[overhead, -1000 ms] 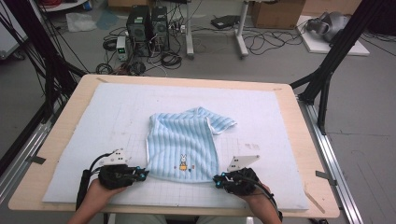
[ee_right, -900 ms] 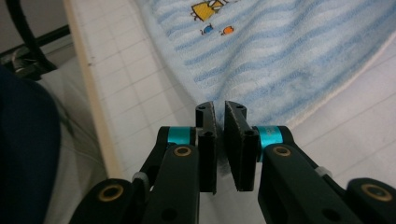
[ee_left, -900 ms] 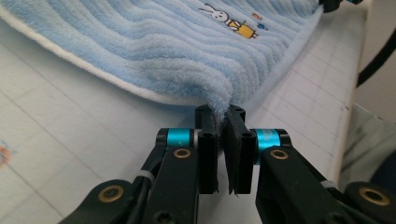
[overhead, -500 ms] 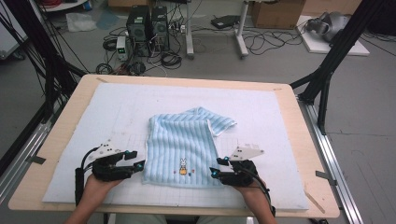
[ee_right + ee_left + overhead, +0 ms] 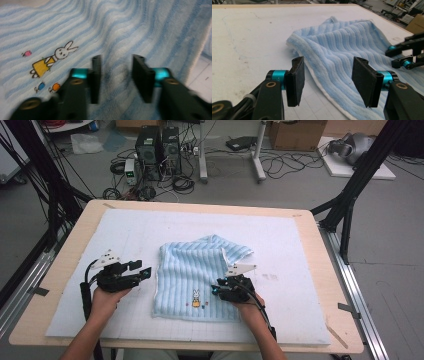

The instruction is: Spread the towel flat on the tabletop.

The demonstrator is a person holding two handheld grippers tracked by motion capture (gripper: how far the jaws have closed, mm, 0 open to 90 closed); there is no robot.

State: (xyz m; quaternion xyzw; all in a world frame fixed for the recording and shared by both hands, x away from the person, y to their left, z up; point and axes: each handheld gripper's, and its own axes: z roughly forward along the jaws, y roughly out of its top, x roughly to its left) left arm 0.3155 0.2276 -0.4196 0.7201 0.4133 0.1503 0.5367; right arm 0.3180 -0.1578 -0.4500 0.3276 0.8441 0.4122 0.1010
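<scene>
A light blue striped towel (image 5: 192,270) lies mostly flat on the white mat (image 5: 125,235), its far right corner folded over. A small rabbit picture (image 5: 196,298) marks its near edge. My left gripper (image 5: 144,272) hovers just left of the towel's left edge, open; in the left gripper view that gripper (image 5: 328,67) frames the towel's white-trimmed edge (image 5: 319,82) without touching it. My right gripper (image 5: 216,291) sits low over the towel's near right part, open. In the right gripper view its jaws (image 5: 116,72) straddle striped cloth, with the rabbit (image 5: 53,58) to their left.
The mat covers most of a wooden table (image 5: 320,270). Bare mat spreads to the left, right and far side of the towel. Beyond the table, computer towers (image 5: 157,145), cables and black frame legs (image 5: 350,190) stand on the floor.
The towel's near edge has settled flat. My left gripper has drawn off to the left and away from the near edge. My right gripper has shifted left onto the towel.
</scene>
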